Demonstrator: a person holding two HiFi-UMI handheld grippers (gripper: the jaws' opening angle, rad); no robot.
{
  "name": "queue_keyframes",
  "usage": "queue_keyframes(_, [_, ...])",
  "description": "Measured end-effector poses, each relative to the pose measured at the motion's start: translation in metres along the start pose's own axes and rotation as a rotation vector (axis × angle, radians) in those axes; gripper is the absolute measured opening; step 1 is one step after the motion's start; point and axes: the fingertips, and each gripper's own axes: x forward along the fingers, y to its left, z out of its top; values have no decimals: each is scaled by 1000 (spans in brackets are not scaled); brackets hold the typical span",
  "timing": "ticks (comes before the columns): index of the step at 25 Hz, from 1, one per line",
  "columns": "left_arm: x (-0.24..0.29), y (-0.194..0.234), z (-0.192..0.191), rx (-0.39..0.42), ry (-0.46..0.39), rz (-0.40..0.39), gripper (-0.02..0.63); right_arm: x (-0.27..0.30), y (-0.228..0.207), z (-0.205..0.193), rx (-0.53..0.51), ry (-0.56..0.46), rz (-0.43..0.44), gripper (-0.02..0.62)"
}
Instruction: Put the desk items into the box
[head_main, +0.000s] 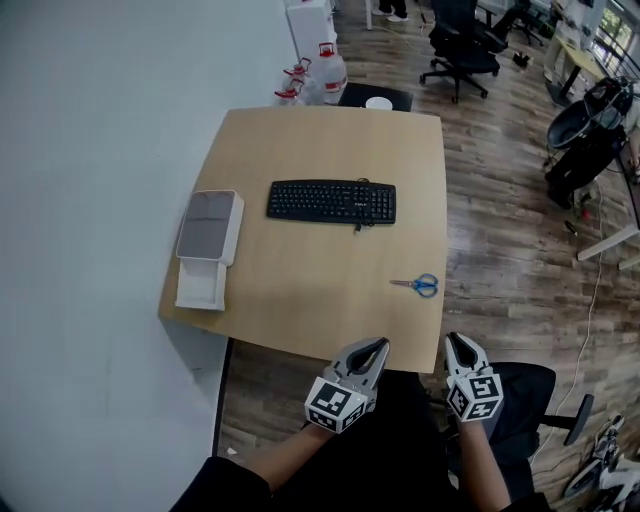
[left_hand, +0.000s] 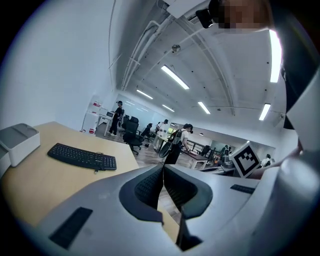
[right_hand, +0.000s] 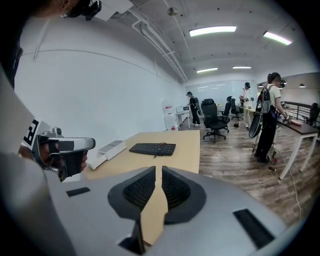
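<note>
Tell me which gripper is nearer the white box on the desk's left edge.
Left. The left gripper hovers past the near edge of the desk, below and right of the white box in the head view; the right gripper is farther right again.

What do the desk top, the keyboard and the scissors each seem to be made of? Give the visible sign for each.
Desk top: probably wood-look laminate with a matte finish; it is an even pale tan with little glare.
Keyboard: likely matte plastic; it is uniform black with moulded keys.
Scissors: the handles look like blue plastic; the blades are grey, probably metal, but too small to be sure.
</note>
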Motion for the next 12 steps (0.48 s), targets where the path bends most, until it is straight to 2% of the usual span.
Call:
queue_keyframes(7, [53,14,-5,-8,30,105,17,53,-36,1,-46,77,127,111])
queue_keyframes(12, [82,26,-18,-49,65,182,17,96,-53,-17,-171,185,219,143])
